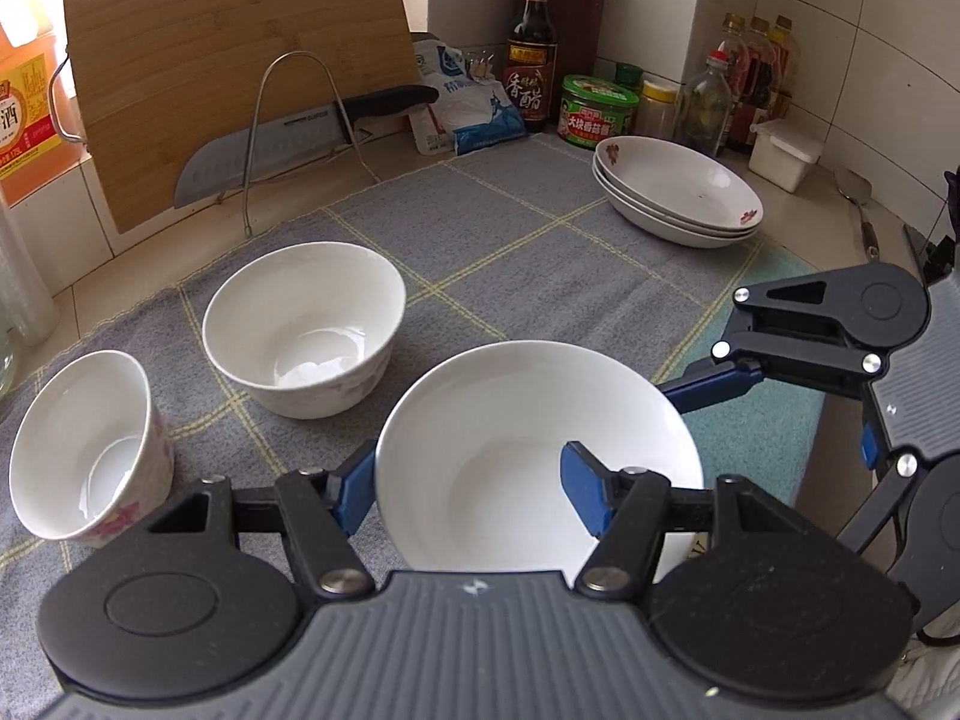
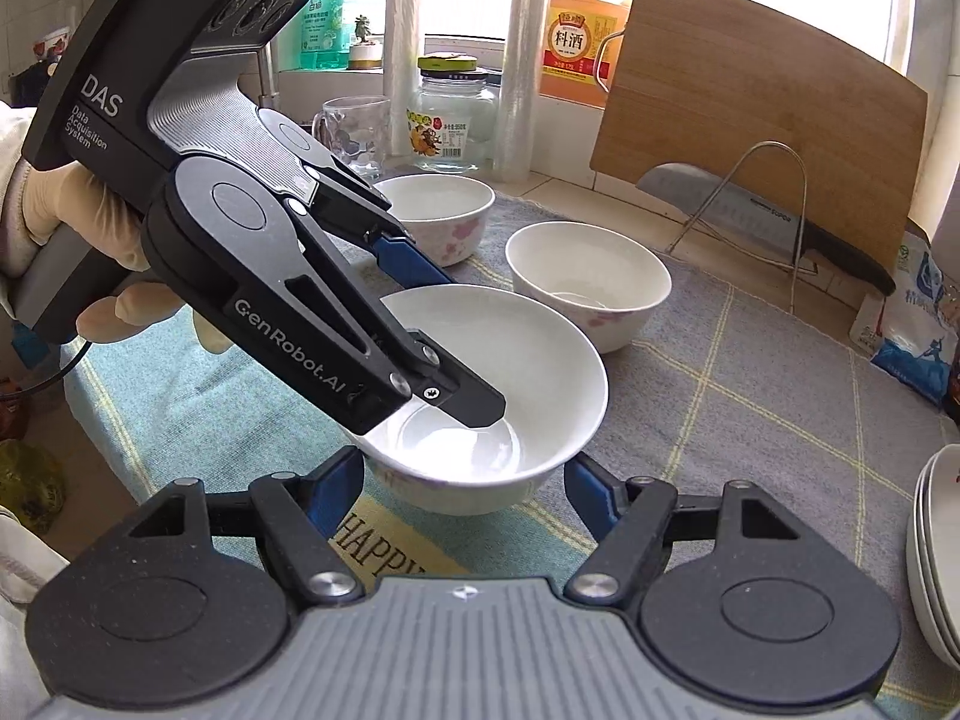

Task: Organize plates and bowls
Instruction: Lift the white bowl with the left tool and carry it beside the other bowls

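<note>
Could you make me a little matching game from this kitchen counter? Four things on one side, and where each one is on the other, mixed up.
Things:
1. Knife
2. Held bowl
3. Stack of plates
4. Dark bottle

Places:
A. Gripped at its rim by the left gripper
B. Resting on a wire rack in front of the wooden board
C. Standing at the back by the tiled wall
D. Far right part of the grey cloth

Pairs: 1-B, 2-A, 3-D, 4-C
</note>
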Demonstrator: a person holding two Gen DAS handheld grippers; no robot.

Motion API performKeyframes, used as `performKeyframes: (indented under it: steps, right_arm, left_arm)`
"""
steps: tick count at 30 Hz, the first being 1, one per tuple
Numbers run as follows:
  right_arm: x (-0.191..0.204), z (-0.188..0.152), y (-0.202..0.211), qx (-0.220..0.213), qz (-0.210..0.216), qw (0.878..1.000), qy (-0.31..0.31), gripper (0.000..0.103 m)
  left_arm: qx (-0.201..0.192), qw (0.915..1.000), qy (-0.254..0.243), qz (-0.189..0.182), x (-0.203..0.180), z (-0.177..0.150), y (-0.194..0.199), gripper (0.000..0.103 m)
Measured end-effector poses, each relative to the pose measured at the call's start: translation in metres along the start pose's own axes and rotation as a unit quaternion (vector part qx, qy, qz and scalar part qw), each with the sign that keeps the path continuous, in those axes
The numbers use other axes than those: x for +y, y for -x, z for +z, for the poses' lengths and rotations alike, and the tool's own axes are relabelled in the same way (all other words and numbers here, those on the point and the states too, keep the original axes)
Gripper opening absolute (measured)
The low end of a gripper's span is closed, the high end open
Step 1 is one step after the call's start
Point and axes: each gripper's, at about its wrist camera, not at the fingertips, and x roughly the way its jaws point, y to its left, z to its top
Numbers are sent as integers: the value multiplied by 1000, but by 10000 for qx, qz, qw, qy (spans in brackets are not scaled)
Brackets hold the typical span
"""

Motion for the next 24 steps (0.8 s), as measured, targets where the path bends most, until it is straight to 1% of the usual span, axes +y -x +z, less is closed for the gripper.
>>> performKeyframes:
  steps: [6, 11, 18, 24]
  right_arm:
    - [-19, -12, 16, 77, -184, 9997, -119, 78]
    - [-31, -21, 21, 147, -262, 9993, -222, 78]
    - [-39, -29, 19, 251, -222, 9990, -296, 78]
    - [-43, -30, 13, 310, -147, 9990, -292, 78]
  left_arm:
    - [-2, 9997, -136, -184, -21, 12, -18, 64]
    - [20, 9994, -204, -292, -32, 19, -30, 64]
    - [81, 9993, -172, -324, -37, 20, -39, 64]
    - [109, 9994, -79, -307, -35, 18, -42, 64]
